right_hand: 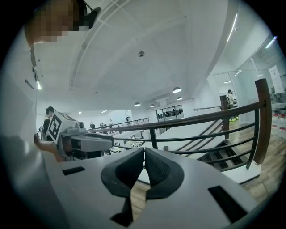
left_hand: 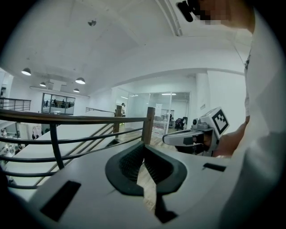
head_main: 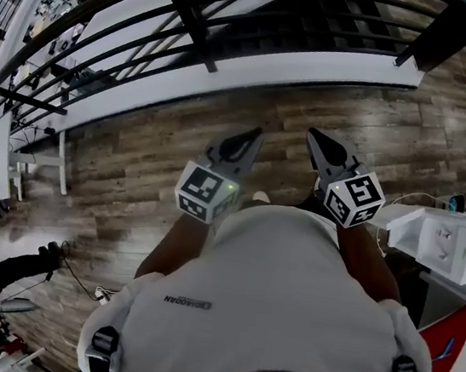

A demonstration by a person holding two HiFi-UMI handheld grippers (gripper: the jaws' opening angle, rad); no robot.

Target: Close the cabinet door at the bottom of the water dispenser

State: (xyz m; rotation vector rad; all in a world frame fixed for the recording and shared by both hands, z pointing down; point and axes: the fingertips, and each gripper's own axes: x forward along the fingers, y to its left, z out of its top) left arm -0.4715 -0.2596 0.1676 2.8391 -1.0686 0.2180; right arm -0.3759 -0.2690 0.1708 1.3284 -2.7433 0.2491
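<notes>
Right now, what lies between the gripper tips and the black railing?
Head view: only wooden floor and a white ledge separate left gripper and right gripper from the black railing.

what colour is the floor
Brown, wood-grain planks; the floor shows best in the head view.

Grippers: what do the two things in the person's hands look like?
Both are grey plastic. The left gripper and the right gripper each narrow to a point and have dark ribbed fingers. Each carries a white cube with black square markers and a tiny green light. The person wears a white short-sleeved shirt.
</notes>
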